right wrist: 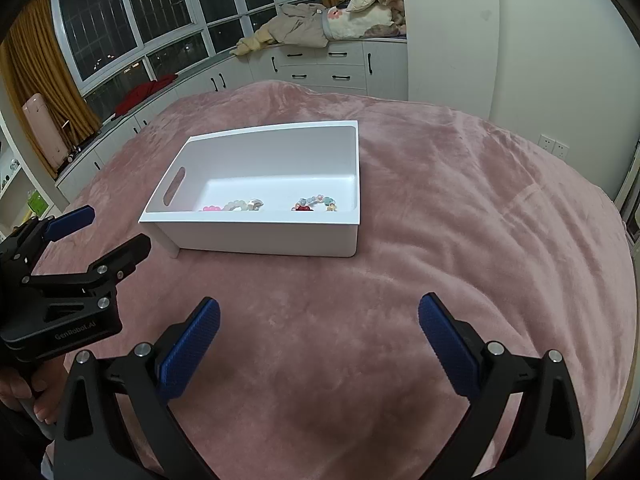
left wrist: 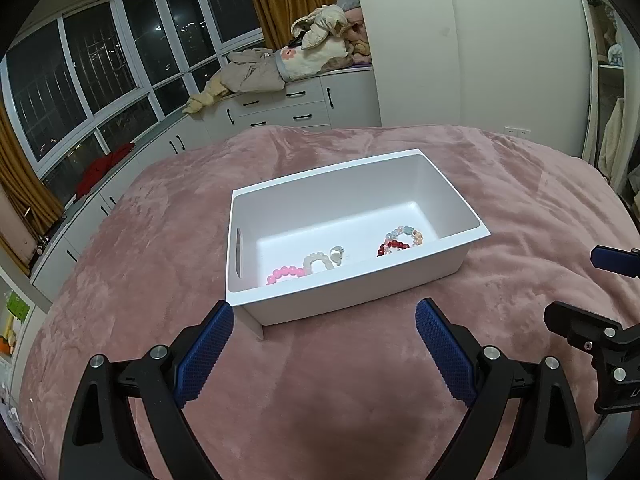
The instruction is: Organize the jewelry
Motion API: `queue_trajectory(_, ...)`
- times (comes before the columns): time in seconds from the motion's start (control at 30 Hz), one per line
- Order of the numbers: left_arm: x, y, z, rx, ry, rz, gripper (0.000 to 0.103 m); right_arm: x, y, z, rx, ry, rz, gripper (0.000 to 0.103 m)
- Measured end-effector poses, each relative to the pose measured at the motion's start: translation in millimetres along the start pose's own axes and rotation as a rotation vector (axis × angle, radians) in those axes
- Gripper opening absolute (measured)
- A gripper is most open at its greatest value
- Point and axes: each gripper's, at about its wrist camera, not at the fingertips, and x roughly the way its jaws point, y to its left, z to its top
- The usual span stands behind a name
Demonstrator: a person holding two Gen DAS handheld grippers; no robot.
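Observation:
A white plastic bin (left wrist: 280, 188) (right wrist: 256, 224) stands on the pink blanket. Inside lie a pink bead bracelet (left wrist: 285, 273) (right wrist: 211, 208), a pale whitish bracelet (left wrist: 318, 261) (right wrist: 236, 205), a clear piece (left wrist: 337, 254), a dark red bracelet (left wrist: 394, 247) (right wrist: 303, 208) and a pastel multicolour bracelet (left wrist: 408, 233) (right wrist: 320, 200). My left gripper (left wrist: 324, 312) is open and empty just in front of the bin; it also shows in the right wrist view (right wrist: 110, 226). My right gripper (right wrist: 320, 308) is open and empty, further back to the right; its fingers (left wrist: 612, 260) show at the edge of the left wrist view.
The pink blanket (right wrist: 460, 208) covers the bed all around the bin. White drawers (left wrist: 288, 108) with piled clothes (left wrist: 316, 52) line the window wall behind. A red cloth (left wrist: 106, 168) lies on the sill. A white wardrobe (left wrist: 460, 40) stands at the back right.

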Motion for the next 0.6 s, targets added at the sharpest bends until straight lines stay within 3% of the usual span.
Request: queue_trajectory(0.6, 0.0, -0.9, -0.2, 0.001, -0.001, -0.004, 0.094, -0.9, -0.3, -1.0, 0.004, 0.001, -0.002, 0.098)
